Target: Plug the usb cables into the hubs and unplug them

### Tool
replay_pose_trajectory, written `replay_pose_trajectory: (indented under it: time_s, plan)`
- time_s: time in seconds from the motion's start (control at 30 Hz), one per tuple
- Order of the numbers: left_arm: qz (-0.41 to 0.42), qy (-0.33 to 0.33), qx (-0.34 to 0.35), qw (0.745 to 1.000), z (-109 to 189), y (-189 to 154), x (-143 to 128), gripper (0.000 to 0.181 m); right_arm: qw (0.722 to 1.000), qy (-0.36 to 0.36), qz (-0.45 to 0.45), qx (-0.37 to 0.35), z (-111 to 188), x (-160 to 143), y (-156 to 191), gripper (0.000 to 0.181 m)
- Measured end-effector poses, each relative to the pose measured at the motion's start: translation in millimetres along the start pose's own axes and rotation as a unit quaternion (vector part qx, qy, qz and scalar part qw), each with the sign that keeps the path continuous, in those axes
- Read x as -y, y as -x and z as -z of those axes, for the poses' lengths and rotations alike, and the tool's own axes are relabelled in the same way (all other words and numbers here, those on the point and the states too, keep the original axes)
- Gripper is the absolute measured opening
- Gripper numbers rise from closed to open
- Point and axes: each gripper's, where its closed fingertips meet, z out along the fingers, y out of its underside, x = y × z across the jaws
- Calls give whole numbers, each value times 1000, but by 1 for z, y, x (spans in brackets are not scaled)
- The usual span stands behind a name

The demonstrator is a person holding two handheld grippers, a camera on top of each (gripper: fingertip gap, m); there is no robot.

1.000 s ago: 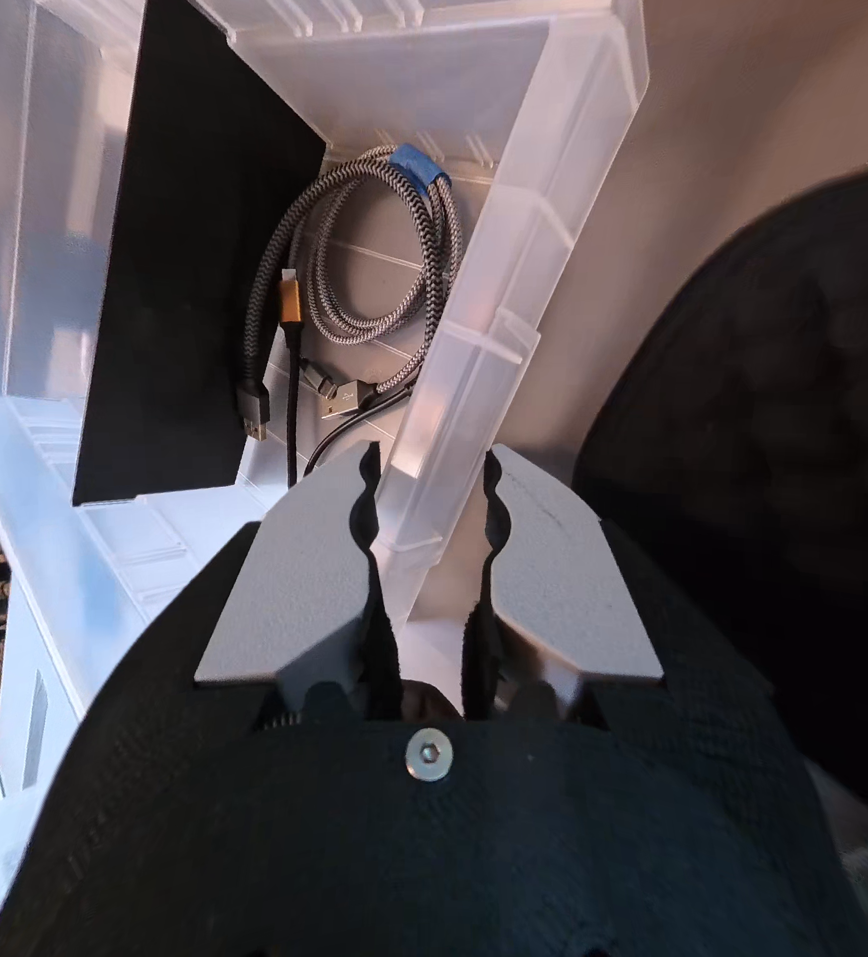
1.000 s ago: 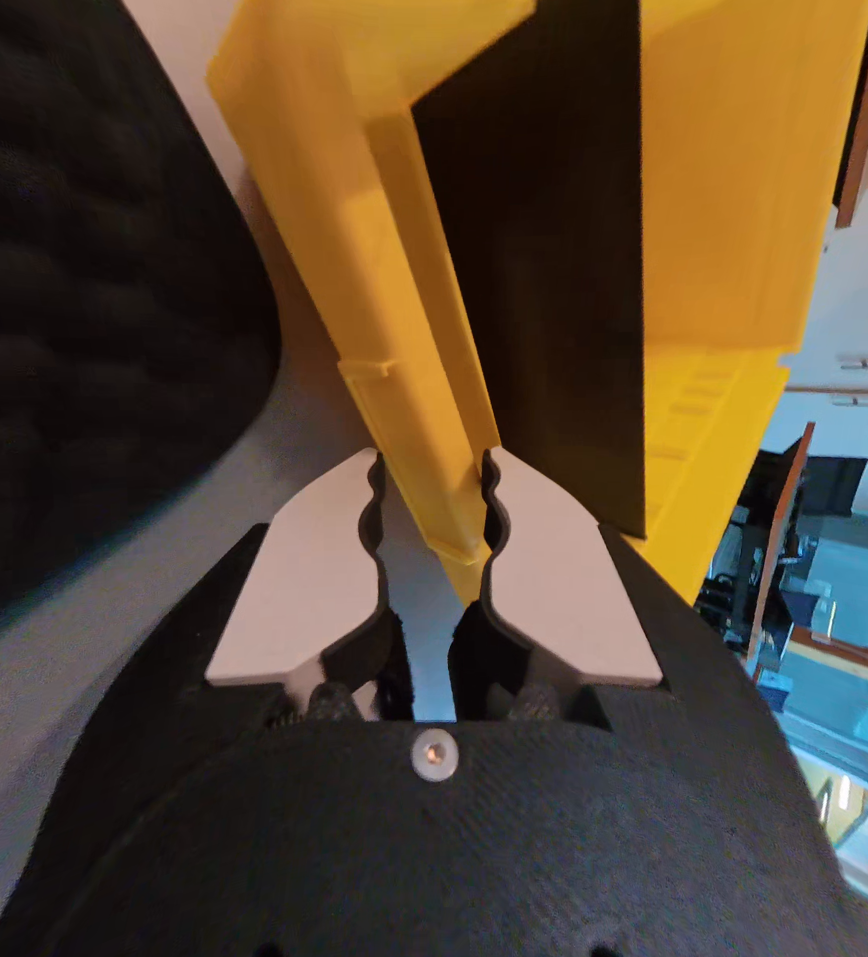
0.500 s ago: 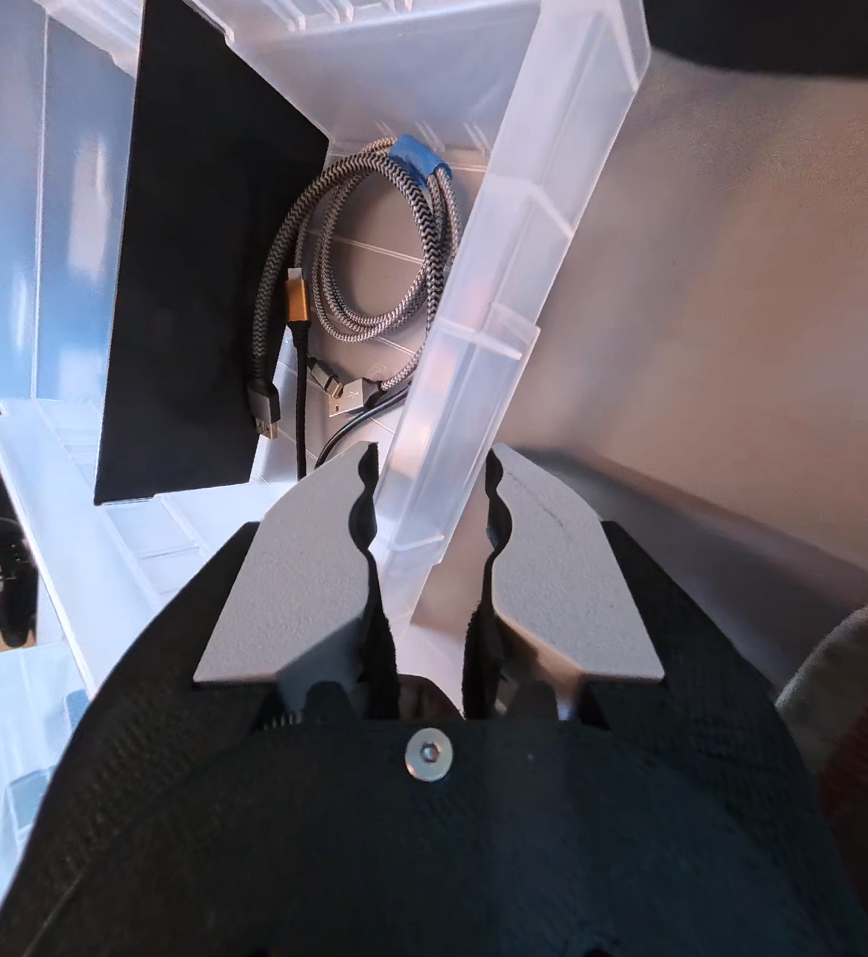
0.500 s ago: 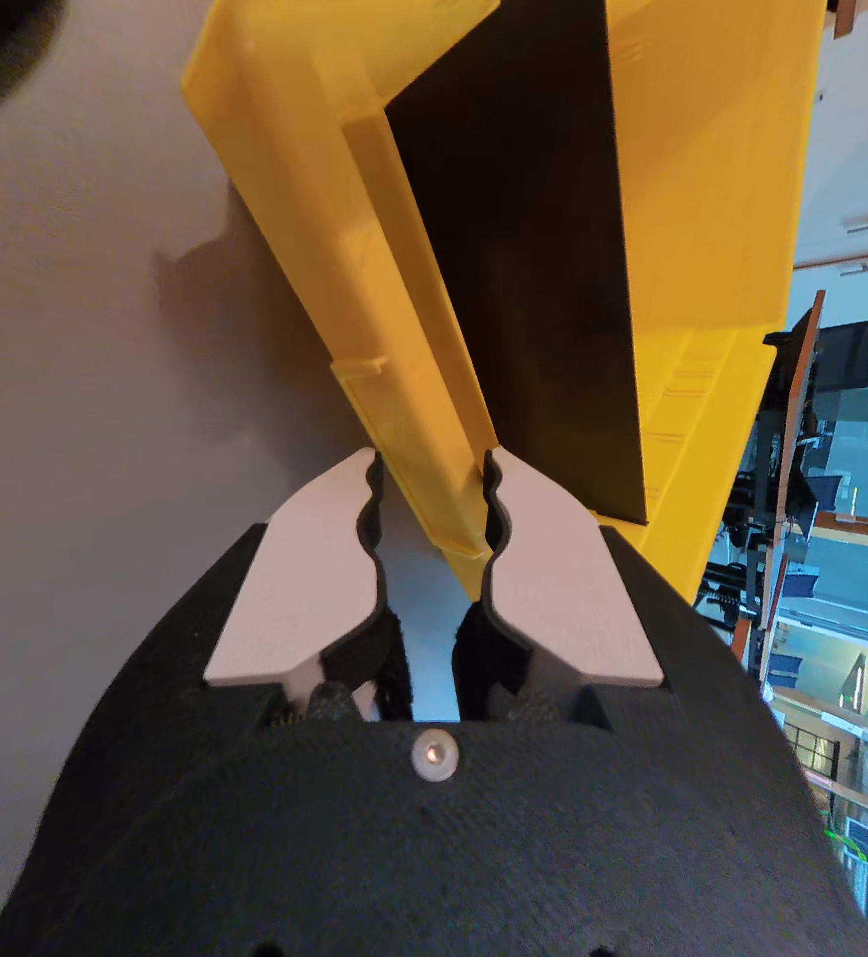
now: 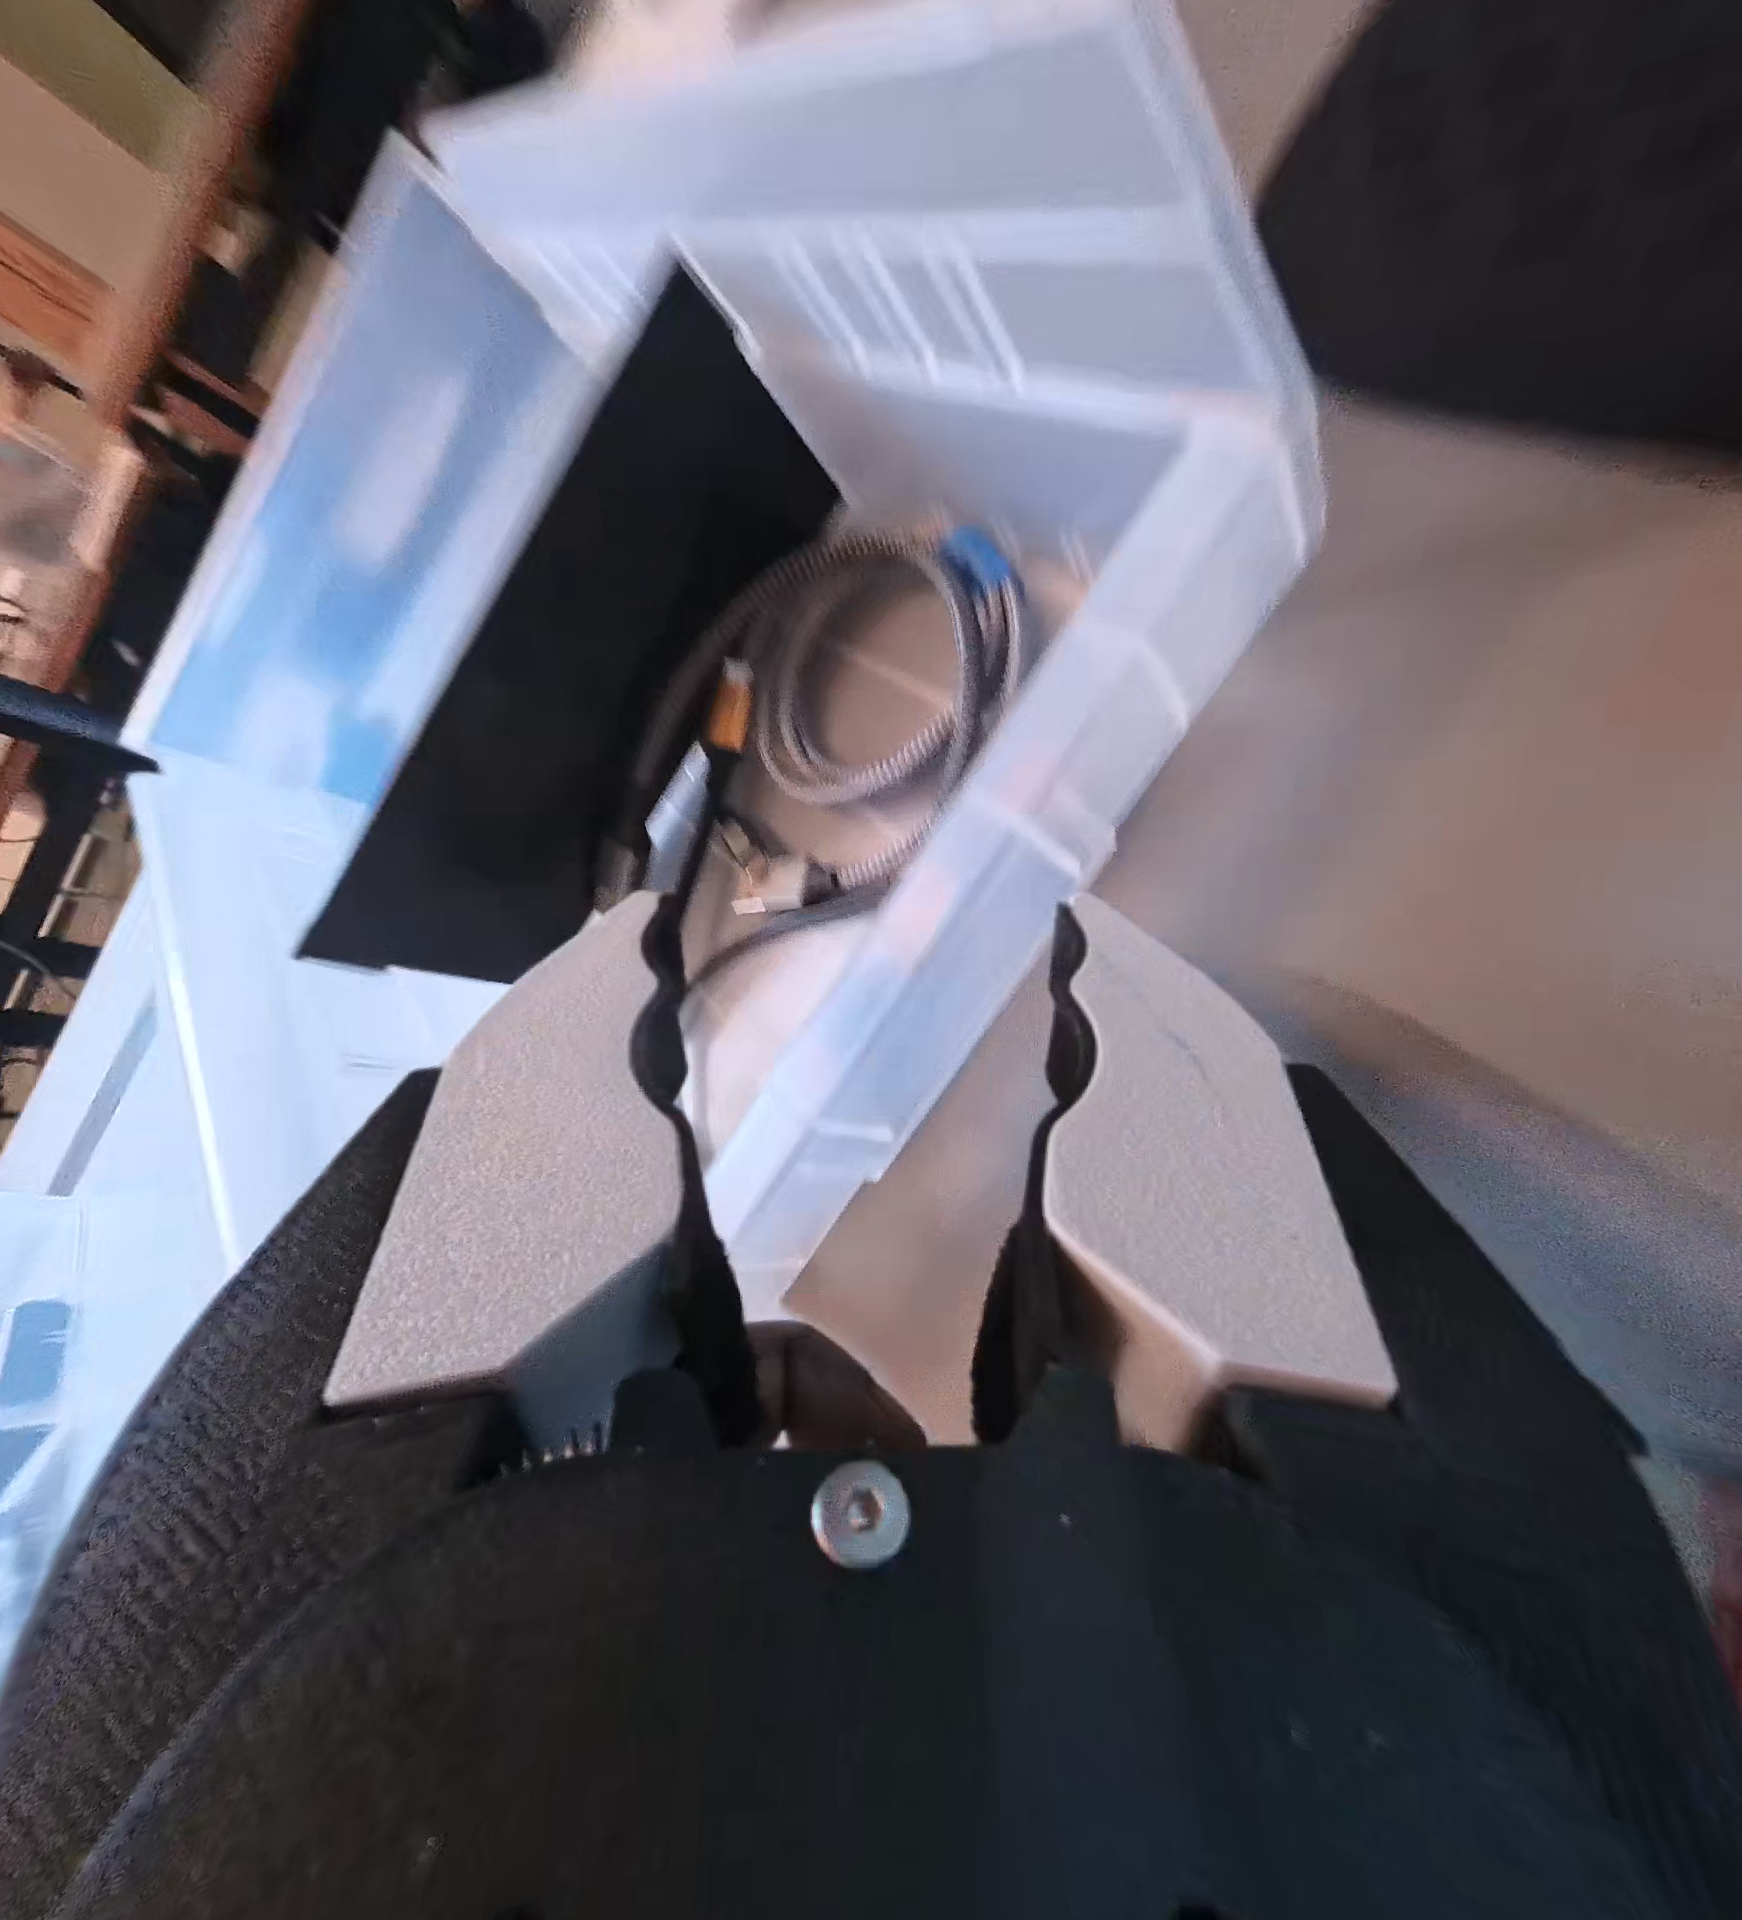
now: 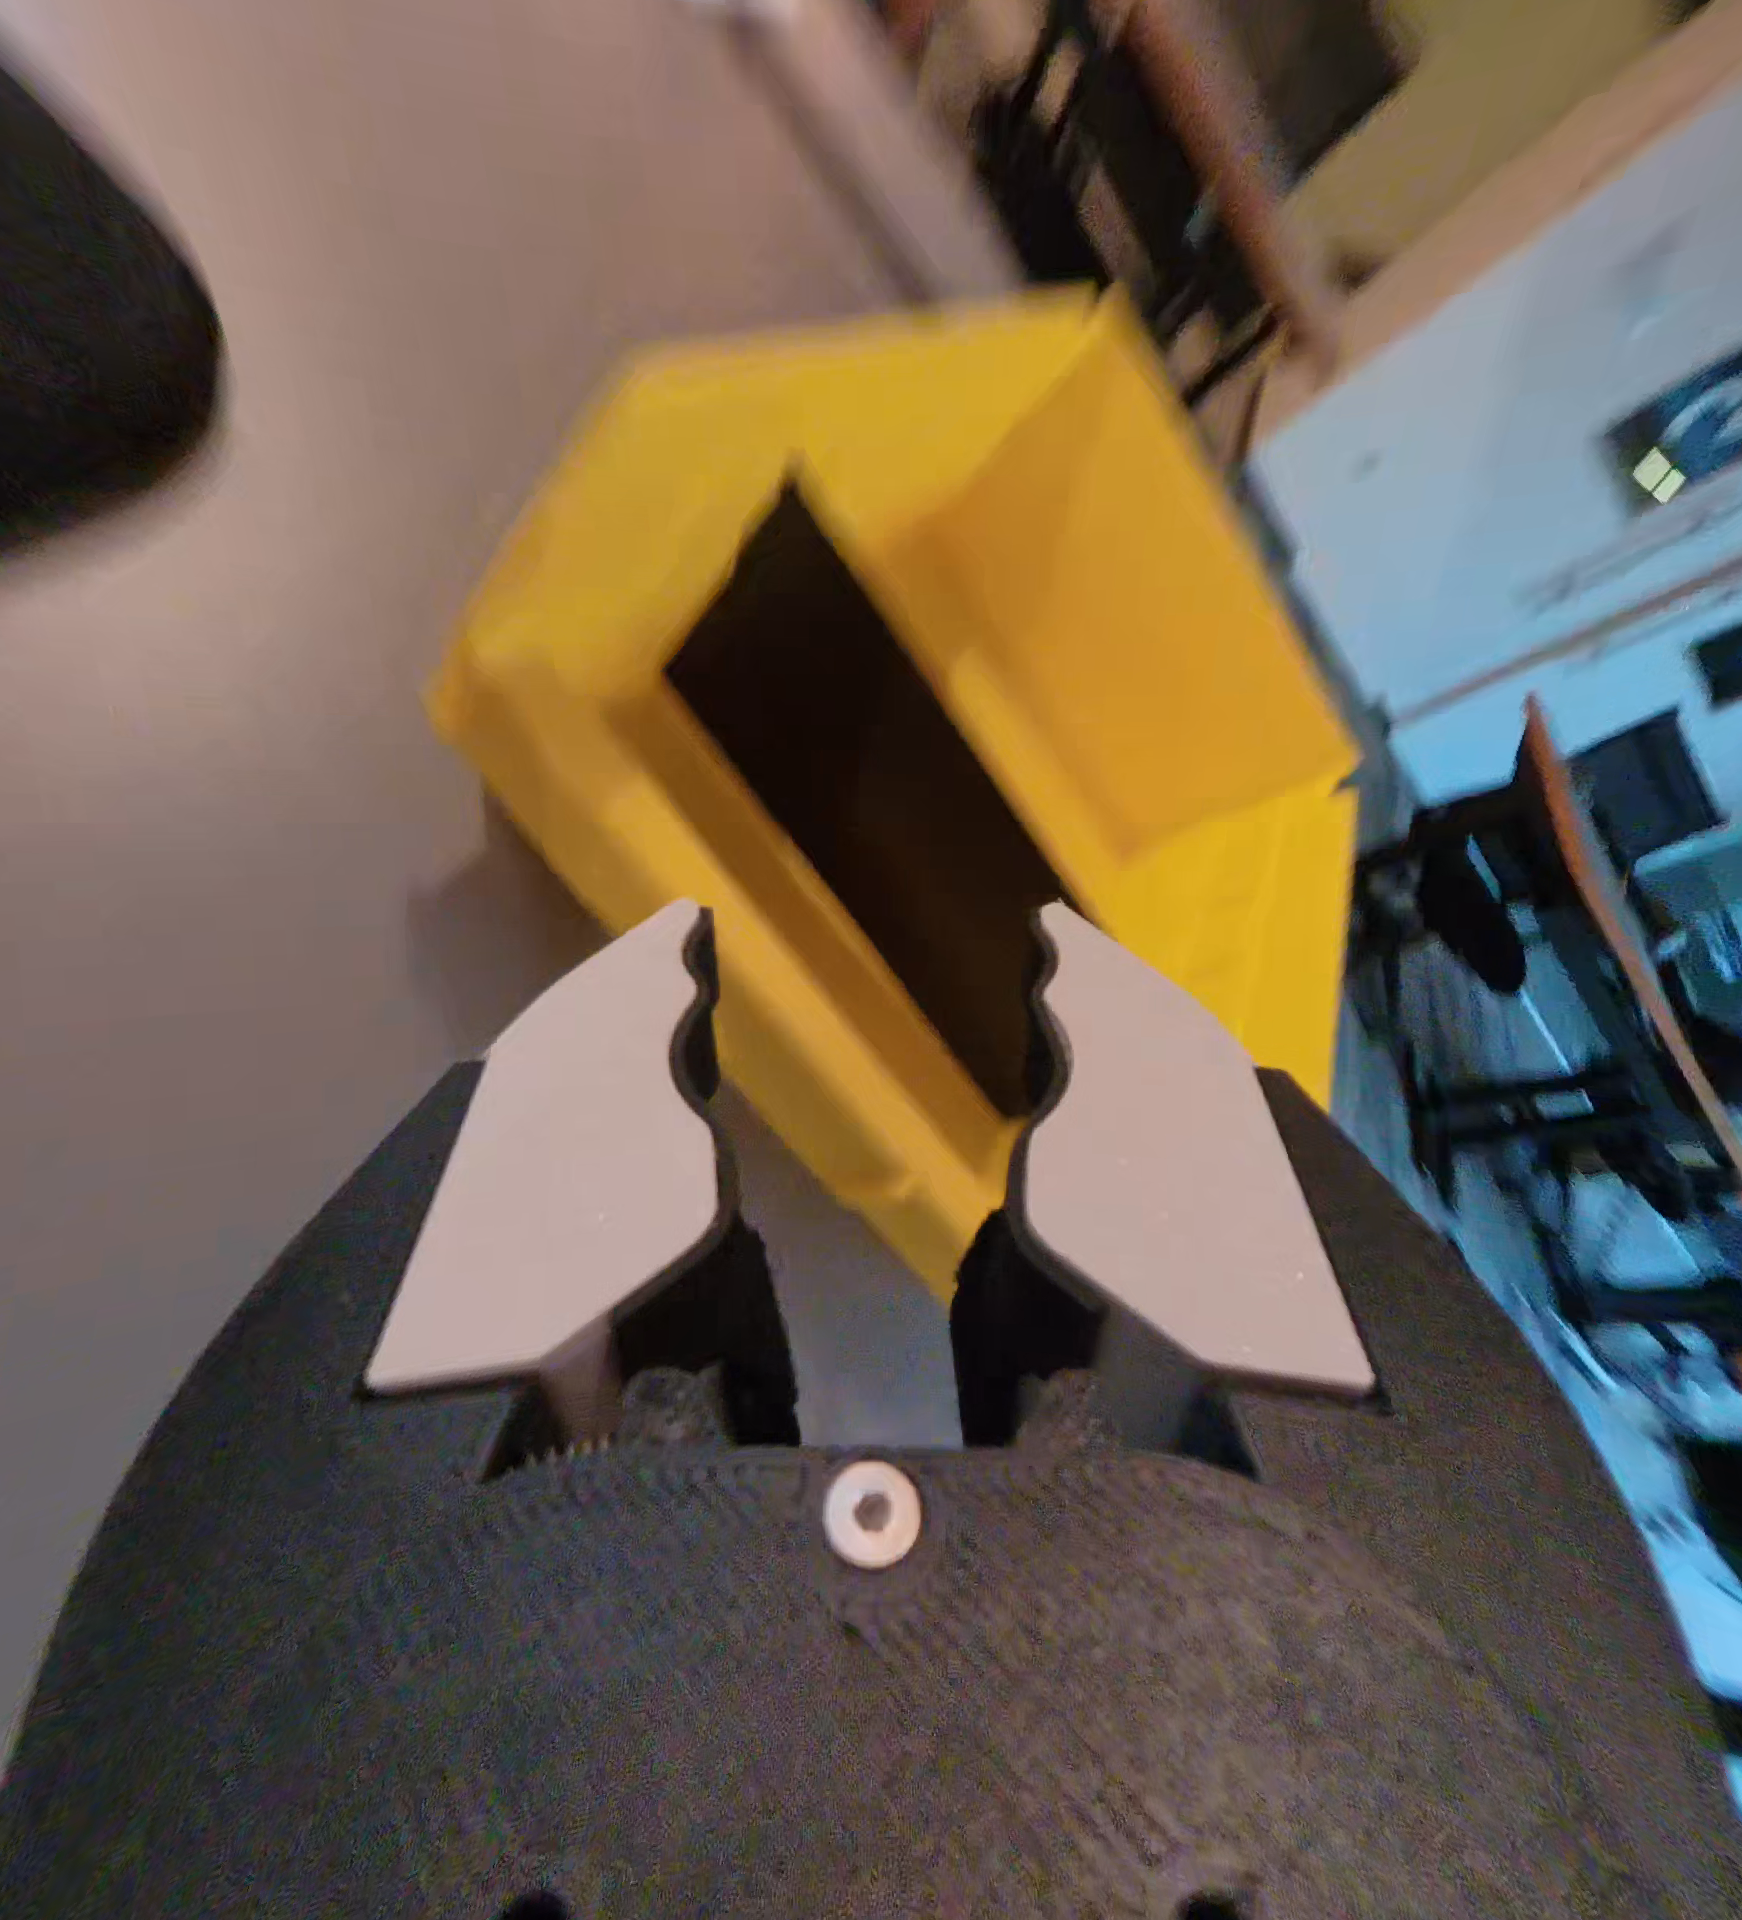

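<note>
In the left wrist view a clear plastic bin (image 5: 1199, 582) lies on the beige table. It holds coiled braided USB cables (image 5: 898, 707) with a blue tie and an orange-tipped plug, beside a black divider (image 5: 576, 665). My left gripper (image 5: 862, 920) is open; the bin's side wall runs slanting between the spread fingers and is not clamped. In the right wrist view a yellow bin (image 6: 1106, 644) with a black divider (image 6: 867, 790) lies on the table. My right gripper (image 6: 872, 920) is open, with the bin's near wall between the spread fingers. No hub shows in either view.
A dark rounded object lies on the table, seen in the left wrist view (image 5: 1573, 208) and in the right wrist view (image 6: 15, 364). More clear bins (image 5: 67, 1299) stand at the left. Shelving and furniture (image 6: 1573, 935) lie beyond the table's right edge. Both views are motion-blurred. My hands' fingertips stand some 70 cm from each other.
Both grippers were clamped on their bins' walls and have now opened, letting the walls go. Both have drawn back and swung, so the bins look smaller and tilted.
</note>
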Motion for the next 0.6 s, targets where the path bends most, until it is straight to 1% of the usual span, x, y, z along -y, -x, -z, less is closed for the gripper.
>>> replay_pose_trajectory:
  time_s: [0.03,0.1,0.17,0.2,0.23,0.27,0.33,0.37,0.43,0.47,0.53,0.6]
  plan:
    - [31,-44,20,998,6,7,15,59,998,-63,-26,-12,9,20,-7,59]
    - [86,-118,50,988,20,24,44,65,980,-181,-67,-45,33,60,-22,64]
    - [117,-143,63,981,28,43,62,64,960,-258,-88,-67,54,90,-31,70]
    - [106,-146,54,982,30,49,71,64,952,-284,-88,-68,62,103,-31,73]
    - [74,-147,41,986,29,55,81,64,947,-302,-84,-65,67,114,-29,74]
    - [26,-139,31,990,27,61,90,64,944,-314,-77,-58,71,124,-24,75]
    - [-77,-91,3,993,14,78,98,64,942,-327,-59,-37,75,141,-13,77]
    - [-101,-73,-18,992,6,87,101,63,942,-331,-49,-30,76,149,-7,77]
    - [-106,-42,-55,992,-13,112,102,58,941,-337,-26,-26,78,162,2,76]
    - [-108,-17,-75,991,-25,124,97,58,939,-342,-15,-25,80,168,7,75]
    - [-129,48,-103,985,-51,148,77,58,935,-354,0,-22,83,179,13,74]
    - [-166,100,-152,969,-75,157,57,53,931,-363,10,-18,87,187,17,72]
